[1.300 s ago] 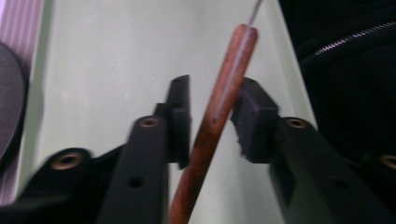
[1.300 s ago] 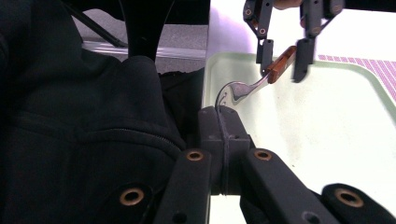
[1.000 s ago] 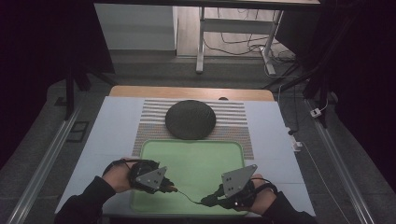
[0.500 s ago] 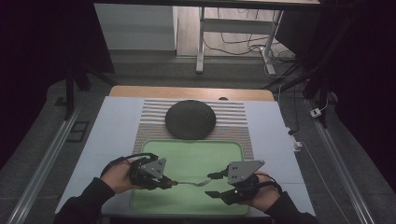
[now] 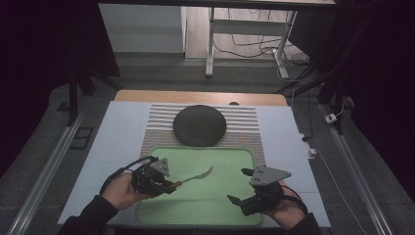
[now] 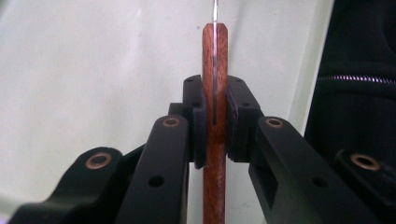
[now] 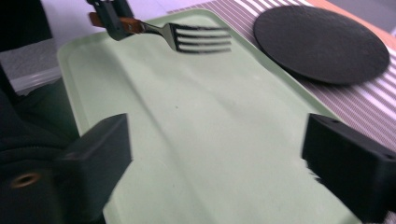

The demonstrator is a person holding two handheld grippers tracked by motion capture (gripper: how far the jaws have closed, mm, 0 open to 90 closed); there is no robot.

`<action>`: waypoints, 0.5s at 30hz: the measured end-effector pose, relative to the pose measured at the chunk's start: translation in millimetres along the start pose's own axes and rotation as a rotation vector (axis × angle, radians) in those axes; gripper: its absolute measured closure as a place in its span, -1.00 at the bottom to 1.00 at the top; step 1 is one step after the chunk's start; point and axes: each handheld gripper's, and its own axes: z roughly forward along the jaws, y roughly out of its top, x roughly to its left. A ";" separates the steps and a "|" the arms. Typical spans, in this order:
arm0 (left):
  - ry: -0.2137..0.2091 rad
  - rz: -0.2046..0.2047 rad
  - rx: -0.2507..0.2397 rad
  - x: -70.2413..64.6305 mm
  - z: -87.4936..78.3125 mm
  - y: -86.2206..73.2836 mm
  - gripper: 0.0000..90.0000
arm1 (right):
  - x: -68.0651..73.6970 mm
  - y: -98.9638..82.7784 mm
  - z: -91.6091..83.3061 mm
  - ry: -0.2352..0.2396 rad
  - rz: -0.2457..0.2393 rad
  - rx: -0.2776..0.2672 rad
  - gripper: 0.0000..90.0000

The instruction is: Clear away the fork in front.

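Fork handed over to the left gripper
Left gripper [image 5: 169, 185] clamps the fork [image 5: 198, 175] by its wooden handle above the green tray [image 5: 195, 210]; right gripper [image 5: 241, 185], jaws just opened wide and empty, frees it for one-handed placing

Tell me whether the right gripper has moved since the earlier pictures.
Yes. The right gripper has drawn back rightward over the green tray, away from the fork it gripped before; its jaws have just been opening, nothing between them.

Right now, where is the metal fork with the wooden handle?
The metal fork with the wooden handle is clamped in the left gripper, held above the left half of the pale green tray, tines pointing toward the round black plate.
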 end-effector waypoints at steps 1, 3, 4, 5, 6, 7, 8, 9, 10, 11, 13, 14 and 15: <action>0.007 -0.020 0.000 -0.7 -0.1 -0.7 0.78 | -0.1 -2.2 -1.4 -0.013 0.012 0.001 -0.91; 0.015 -0.064 -0.008 -1.7 -0.6 -2.6 0.78 | -0.2 -6.7 -3.6 -0.033 0.032 0.009 -0.99; 0.021 -0.085 -0.012 -2.3 -1.0 -3.7 0.78 | -0.2 -6.7 -3.6 -0.033 0.032 0.009 -0.99; 0.030 -0.105 -0.014 -3.1 -1.4 -4.8 0.78 | -0.8 -11.3 -6.9 -0.053 0.048 0.011 -1.00; 0.038 -0.132 -0.018 -4.1 -1.5 -5.9 0.78 | -0.8 -11.3 -6.9 -0.053 0.048 0.011 -1.00; 0.049 -0.155 -0.020 -4.8 -1.7 -7.2 0.78 | -1.3 -13.5 -8.3 -0.060 0.063 0.009 -1.00; 0.063 -0.173 -0.019 -5.6 -2.0 -8.6 0.78 | -2.0 -15.7 -9.9 -0.073 0.077 0.007 -1.00; 0.079 -0.193 -0.020 -6.7 -1.9 -9.9 0.78 | -2.7 -17.7 -11.7 -0.087 0.092 0.006 -1.00; 0.092 -0.209 -0.017 -7.1 -2.0 -11.3 0.78 | -4.4 -21.4 -15.5 -0.117 0.116 0.008 -1.00; 0.104 -0.235 -0.015 -7.3 -1.7 -12.6 0.78 | -5.1 -23.2 -17.3 -0.138 0.124 0.010 -1.00; 0.117 -0.287 -0.017 -7.1 -0.7 -15.2 0.78 | -5.8 -25.0 -19.2 -0.155 0.131 0.015 -1.00; 0.121 -0.308 -0.019 -7.1 0.2 -16.4 0.78 | -6.6 -26.7 -21.0 -0.161 0.136 0.015 -1.00; 0.126 -0.330 -0.019 -7.2 1.2 -17.3 0.78 | -7.0 -28.0 -22.8 -0.168 0.140 0.015 -1.00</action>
